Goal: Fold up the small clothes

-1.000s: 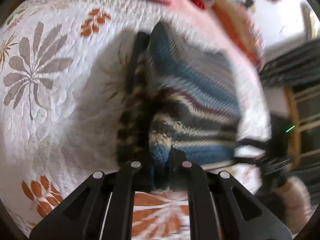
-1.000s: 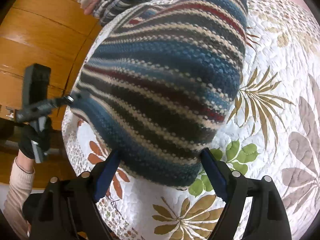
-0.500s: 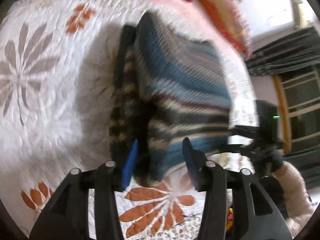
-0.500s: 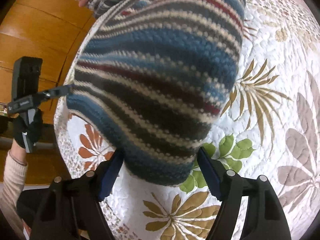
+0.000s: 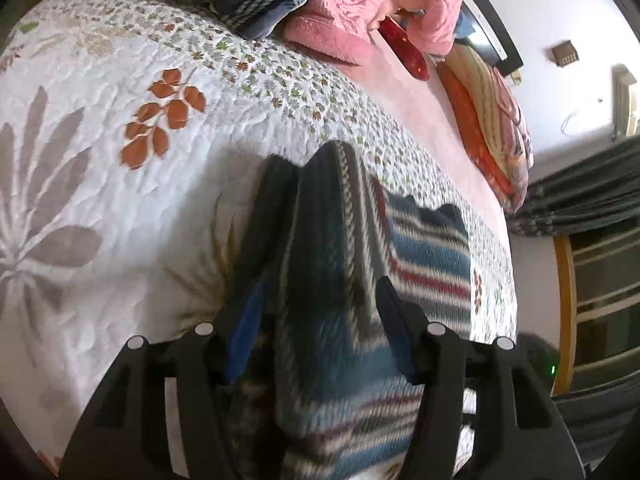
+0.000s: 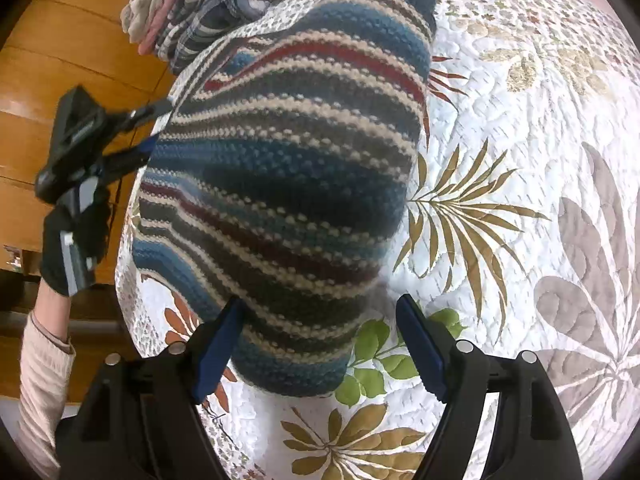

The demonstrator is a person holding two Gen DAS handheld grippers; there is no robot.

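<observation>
You've let go with your left gripper (image 5: 316, 312) since a second ago, jaws now spread around the striped knit sweater (image 6: 288, 184); right gripper (image 6: 320, 344) gapes too, quilt (image 6: 520, 128) underneath.

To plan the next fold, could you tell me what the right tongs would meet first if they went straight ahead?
Most likely the folded striped knit sweater: its near edge already lies between the open right tongs, on the leaf-patterned white quilt.

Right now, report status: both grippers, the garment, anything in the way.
Left gripper open, fingers astride the striped knit garment. Right gripper open over its near edge. Garment flat on the quilt; plaid and pink pile beyond, apart.
</observation>
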